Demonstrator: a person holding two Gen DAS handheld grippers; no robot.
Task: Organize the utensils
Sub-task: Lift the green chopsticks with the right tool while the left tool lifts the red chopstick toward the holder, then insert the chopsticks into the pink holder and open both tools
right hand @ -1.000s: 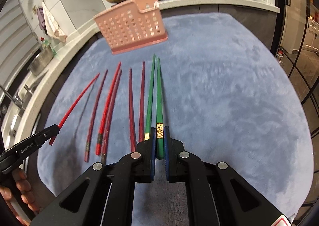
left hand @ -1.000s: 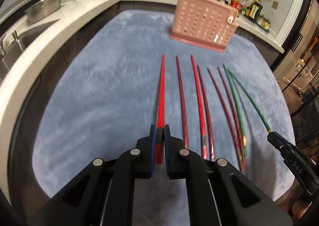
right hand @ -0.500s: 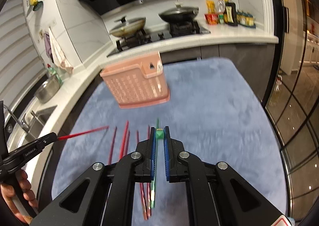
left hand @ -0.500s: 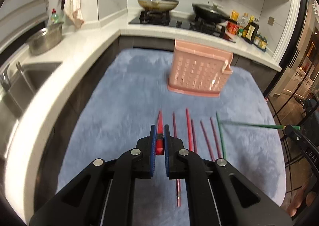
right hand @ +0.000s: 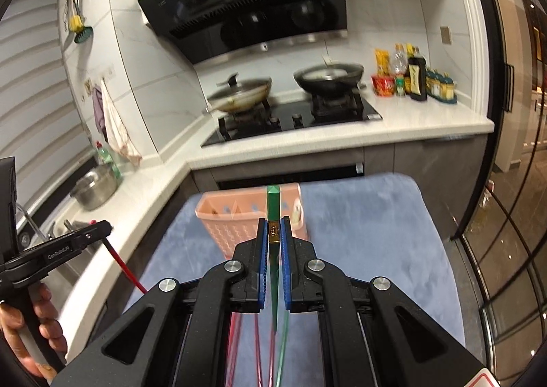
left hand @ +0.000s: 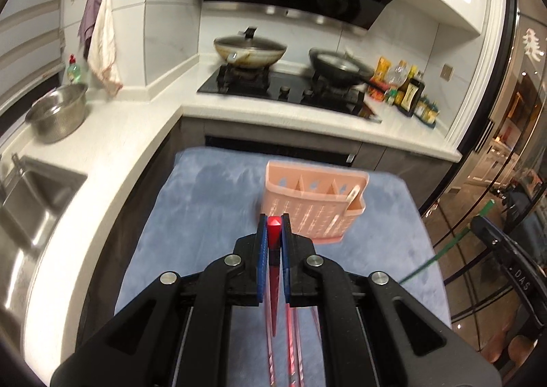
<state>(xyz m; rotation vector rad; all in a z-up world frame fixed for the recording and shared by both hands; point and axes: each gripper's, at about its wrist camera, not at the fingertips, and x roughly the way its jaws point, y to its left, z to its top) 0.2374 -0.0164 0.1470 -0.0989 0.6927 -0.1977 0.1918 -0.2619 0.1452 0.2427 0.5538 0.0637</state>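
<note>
From the left wrist, the left gripper (left hand: 273, 233) has its fingers pinching a red chopstick (left hand: 274, 271) near its thick square end, which sticks up while the thin tip hangs down, long axis nearly upright; the pink basket (left hand: 312, 206) stands just beyond on the blue mat (left hand: 205, 189). From the right wrist, the right gripper (right hand: 273, 236) pinches a green chopstick (right hand: 273, 202) the same way, butt up before the basket. Both sticks look light, stiff and slick, so a hold near the thick end probably suits best.
</note>
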